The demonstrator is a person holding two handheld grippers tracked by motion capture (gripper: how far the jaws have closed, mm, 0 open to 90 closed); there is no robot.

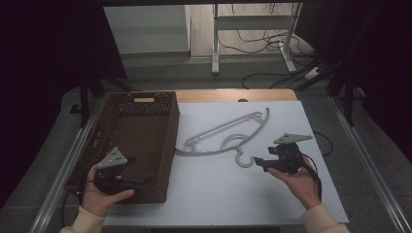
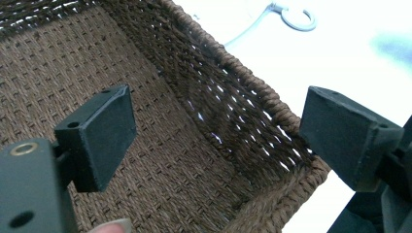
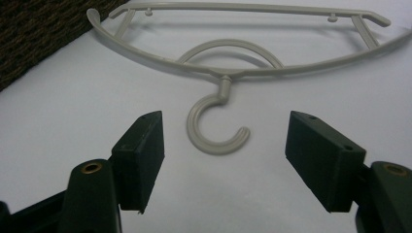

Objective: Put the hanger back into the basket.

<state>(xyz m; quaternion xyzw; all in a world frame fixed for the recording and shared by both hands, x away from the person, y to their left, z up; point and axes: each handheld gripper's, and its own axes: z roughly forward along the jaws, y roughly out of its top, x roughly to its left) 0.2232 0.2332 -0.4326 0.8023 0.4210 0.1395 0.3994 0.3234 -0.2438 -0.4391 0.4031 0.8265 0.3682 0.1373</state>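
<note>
Right gripper (image 3: 223, 160): jaws spread wide, nothing clamped. No pad touches anything. In the right gripper view the two black pads stand to either side of the hook of the hanger (image 3: 218, 131); the hook's curl lies just beyond the pad tips, flat on the white table (image 3: 73, 111). In the high view the right gripper (image 1: 260, 161) sits just to the right of the hook, held in the person's right hand (image 1: 297, 183).

Hanger (image 1: 228, 133): pale grey plastic, lying flat on the table, hook end toward the person, shoulders running away toward the far right. Its left shoulder tip lies near the right wall of the basket (image 1: 171, 141), not touching as far as the views show.

Left gripper (image 2: 214, 141): jaws spread wide, released, holding nothing. In the left gripper view one pad hangs over the basket's woven floor, the other over its rim; contact with the rim cannot be told. In the high view the left gripper (image 1: 145, 179) is over the basket's near right corner, in the left hand (image 1: 99, 196).

Basket: dark brown wicker, rectangular, on the left part of the table, left of the hanger.
</note>
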